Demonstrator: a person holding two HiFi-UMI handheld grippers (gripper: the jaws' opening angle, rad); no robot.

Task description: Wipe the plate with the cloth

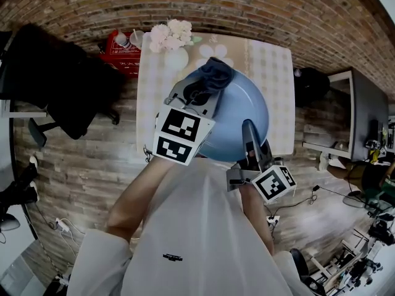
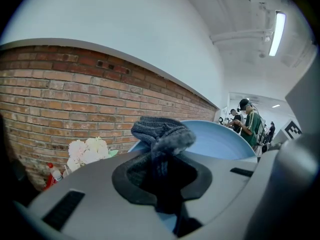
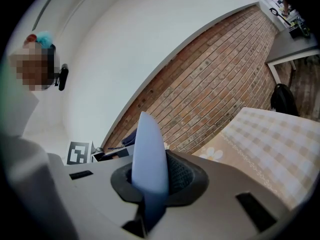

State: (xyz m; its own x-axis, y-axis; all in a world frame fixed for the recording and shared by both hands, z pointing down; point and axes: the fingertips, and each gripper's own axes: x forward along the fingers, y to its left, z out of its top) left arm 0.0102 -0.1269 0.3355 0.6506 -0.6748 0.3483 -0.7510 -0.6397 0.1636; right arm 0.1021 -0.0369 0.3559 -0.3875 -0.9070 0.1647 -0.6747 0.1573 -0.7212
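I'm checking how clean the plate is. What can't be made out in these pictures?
- Plate, near-left part: head view, hidden under the left gripper and cloth.
- Plate's face: right gripper view shows it edge-on only, clamped in the right gripper.
- Cloth's lower end: left gripper view, sunk between the jaws.
- Smears or wet: too small in any view.

Pale blue plate (image 1: 244,103), plain, no pattern. Dark grey-blue cloth (image 1: 213,73). Grey left tongs (image 1: 207,91) and right tongs (image 1: 248,127), with black-and-white square markers (image 1: 179,134) on both cubes. Table (image 1: 274,66) in a beige-and-cream check, white daisy print near the top middle of the frame. White flowers (image 1: 170,34) at the upper left of the plate, red crate (image 1: 123,51) further left. Reddish-brown brick wall (image 2: 60,94), plain white above.
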